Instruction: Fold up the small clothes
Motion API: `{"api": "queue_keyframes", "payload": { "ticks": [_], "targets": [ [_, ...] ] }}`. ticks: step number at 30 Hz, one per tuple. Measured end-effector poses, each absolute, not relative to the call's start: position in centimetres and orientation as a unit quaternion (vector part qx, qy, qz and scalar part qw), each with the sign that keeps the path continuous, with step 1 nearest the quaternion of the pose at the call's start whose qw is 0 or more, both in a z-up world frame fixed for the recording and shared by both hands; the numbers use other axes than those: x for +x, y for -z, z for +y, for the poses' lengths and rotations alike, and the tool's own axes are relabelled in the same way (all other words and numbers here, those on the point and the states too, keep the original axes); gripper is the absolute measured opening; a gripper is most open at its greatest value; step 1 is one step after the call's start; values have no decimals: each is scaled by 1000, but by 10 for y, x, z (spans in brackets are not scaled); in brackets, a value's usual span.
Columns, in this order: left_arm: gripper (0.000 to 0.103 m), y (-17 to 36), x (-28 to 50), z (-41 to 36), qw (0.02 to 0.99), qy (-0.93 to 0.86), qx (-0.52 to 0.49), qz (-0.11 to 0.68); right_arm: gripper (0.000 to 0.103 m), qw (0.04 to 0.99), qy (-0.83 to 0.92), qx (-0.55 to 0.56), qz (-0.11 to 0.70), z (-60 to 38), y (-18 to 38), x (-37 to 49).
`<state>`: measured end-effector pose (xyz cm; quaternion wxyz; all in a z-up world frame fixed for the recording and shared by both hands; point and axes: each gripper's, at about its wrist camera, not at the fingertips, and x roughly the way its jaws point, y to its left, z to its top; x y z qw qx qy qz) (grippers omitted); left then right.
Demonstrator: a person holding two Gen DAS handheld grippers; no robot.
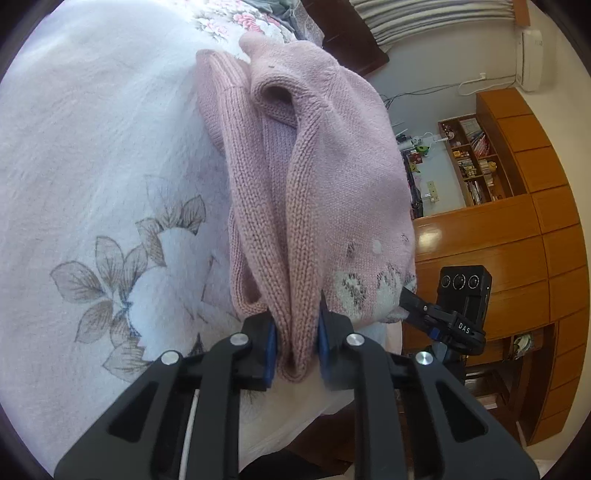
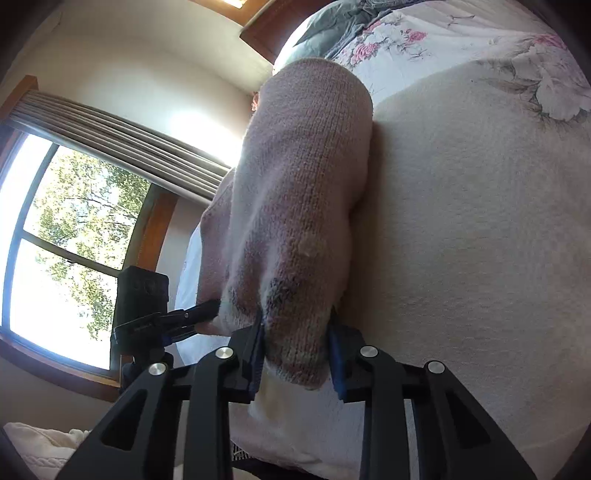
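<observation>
A small pink knitted sweater (image 1: 325, 177) with a white and grey pattern near its hem hangs stretched above the bed. My left gripper (image 1: 295, 343) is shut on a bunched fold of its edge, blue pads pressing the knit from both sides. In the right wrist view the same sweater (image 2: 306, 177) runs away from me, and my right gripper (image 2: 297, 354) is shut on its near edge. Each view shows the other gripper (image 1: 439, 317) (image 2: 173, 317) clamped on the sweater at the side. The far end of the sweater droops onto the bedspread.
A pale floral bedspread (image 1: 92, 184) (image 2: 480, 221) covers the bed under the sweater. Wooden cabinets with a bookshelf (image 1: 517, 206) stand beyond the bed's edge. A window with grey curtains (image 2: 74, 221) is to the left. A grey pillow (image 2: 332, 29) lies at the bed's head.
</observation>
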<state>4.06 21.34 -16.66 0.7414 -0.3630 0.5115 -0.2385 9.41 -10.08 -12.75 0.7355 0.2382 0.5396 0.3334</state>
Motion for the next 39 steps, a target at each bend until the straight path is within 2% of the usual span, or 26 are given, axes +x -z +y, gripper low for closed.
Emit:
{"api": "queue_keyframes", "payload": {
  "ticks": [6, 9, 11, 12, 14, 15, 17, 18, 19, 22, 25, 33, 39],
  "targets": [
    [14, 170, 50, 217, 768, 212, -288, 532, 27, 746, -309, 175, 563, -82, 140, 90],
    [16, 182, 54, 218, 758, 209, -306, 536, 28, 746, -300, 177, 567, -78, 144, 83],
    [20, 183, 53, 220, 761, 204, -312, 531, 32, 750, -293, 170, 568, -76, 141, 80],
    [25, 181, 51, 221, 767, 199, -306, 528, 36, 752, -289, 166, 568, -76, 139, 78],
    [40, 174, 47, 222, 780, 181, -285, 527, 45, 763, -277, 155, 563, -75, 133, 71],
    [50, 169, 44, 223, 787, 170, -274, 526, 52, 770, -269, 144, 560, -73, 128, 67],
    [55, 160, 38, 227, 795, 161, -267, 520, 65, 793, -244, 115, 546, -67, 118, 57],
    [61, 156, 35, 229, 797, 154, -268, 518, 74, 803, -234, 106, 538, -65, 112, 53],
    [63, 152, 32, 232, 800, 148, -270, 515, 83, 813, -223, 101, 527, -64, 107, 47],
    [74, 140, 21, 240, 811, 127, -261, 508, 100, 830, -211, 92, 508, -62, 96, 38],
    [82, 127, 12, 236, 823, 94, -237, 508, 99, 836, -190, 54, 511, -51, 86, 32],
    [84, 106, -6, 215, 830, 67, -204, 514, 99, 851, -144, -8, 505, -38, 68, 11],
    [84, 86, -21, 204, 844, 38, -162, 510, 99, 860, -131, -15, 492, -33, 51, 0]
  ]
}}
